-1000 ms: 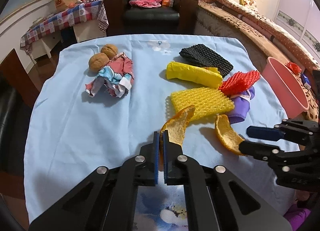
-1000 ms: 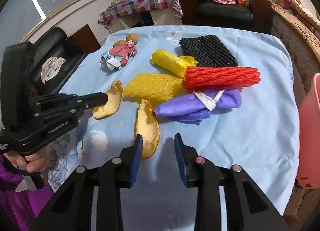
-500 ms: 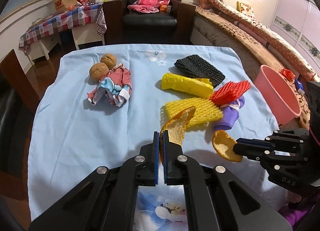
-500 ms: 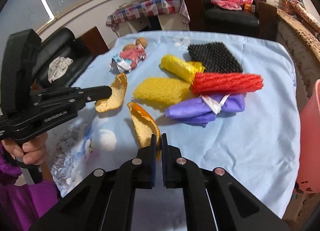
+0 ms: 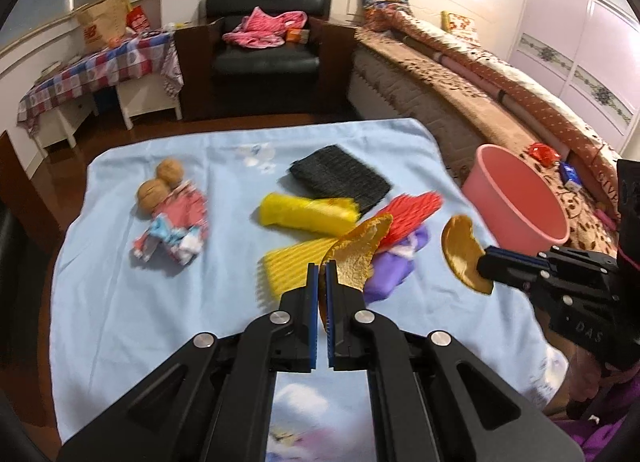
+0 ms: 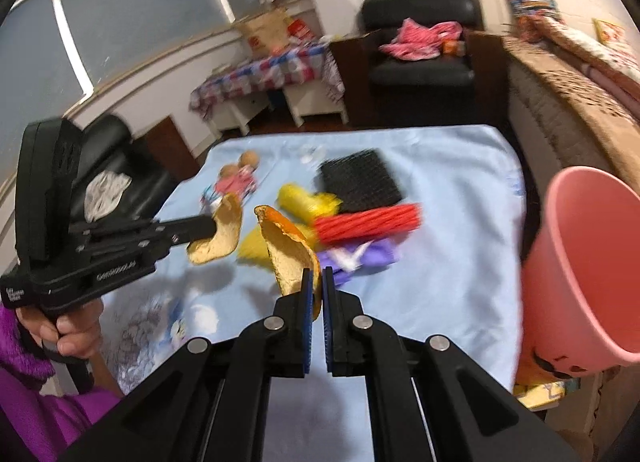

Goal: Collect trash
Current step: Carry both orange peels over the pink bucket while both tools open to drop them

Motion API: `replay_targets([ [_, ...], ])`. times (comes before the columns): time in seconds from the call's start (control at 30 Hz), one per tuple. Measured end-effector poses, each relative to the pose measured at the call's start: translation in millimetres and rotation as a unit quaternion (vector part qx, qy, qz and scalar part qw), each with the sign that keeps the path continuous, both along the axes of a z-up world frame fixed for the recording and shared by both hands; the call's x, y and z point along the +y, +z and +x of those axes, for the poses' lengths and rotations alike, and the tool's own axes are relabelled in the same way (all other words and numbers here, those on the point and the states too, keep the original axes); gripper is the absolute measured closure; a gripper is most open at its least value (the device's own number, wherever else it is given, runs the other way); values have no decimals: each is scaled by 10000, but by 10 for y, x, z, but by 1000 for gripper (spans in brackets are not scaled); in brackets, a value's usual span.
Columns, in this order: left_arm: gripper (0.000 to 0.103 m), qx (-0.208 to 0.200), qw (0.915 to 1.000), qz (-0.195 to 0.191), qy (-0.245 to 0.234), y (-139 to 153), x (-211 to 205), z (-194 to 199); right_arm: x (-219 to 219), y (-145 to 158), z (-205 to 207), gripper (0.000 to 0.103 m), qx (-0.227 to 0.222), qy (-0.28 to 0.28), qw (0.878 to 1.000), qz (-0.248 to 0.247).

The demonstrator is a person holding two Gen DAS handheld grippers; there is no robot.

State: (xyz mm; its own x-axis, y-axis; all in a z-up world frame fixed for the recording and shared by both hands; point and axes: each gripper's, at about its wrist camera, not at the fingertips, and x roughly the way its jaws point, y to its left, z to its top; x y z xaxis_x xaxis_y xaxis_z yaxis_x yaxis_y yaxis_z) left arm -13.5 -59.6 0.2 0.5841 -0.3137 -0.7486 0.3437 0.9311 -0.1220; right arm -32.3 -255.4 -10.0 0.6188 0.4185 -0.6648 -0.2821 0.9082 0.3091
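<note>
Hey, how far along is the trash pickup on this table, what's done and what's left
Nothing is visibly in the pink bin yet. In hand: the left gripper and right gripper are each shut on an orange peel piece, lifted off the blue cloth. Left on the cloth: foam nets, purple wad, crumpled wrapper, two walnuts.

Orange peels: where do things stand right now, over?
Left gripper shut on one orange peel. Right gripper shut on the other peel. Both lifted off the blue cloth. Pink bucket right, path clear.
</note>
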Motion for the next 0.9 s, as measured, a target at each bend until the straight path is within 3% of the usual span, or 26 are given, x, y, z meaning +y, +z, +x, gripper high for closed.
replay_targets([
  [0.27, 100, -97, 9980, -199, -593, 160, -568, 111, -652, 90, -79, 99, -156, -1017, 9946, 115],
  [0.53, 100, -166, 9917, -309, -1236, 236, -1204, 204, -1371, 86, -188, 99, -186, -2060, 9783, 140],
  [0.9, 100, -109, 9846, -292, -1722, 151, -1949, 386, -1931, -64, -200, 99, -30, -2896, 9571, 108],
])
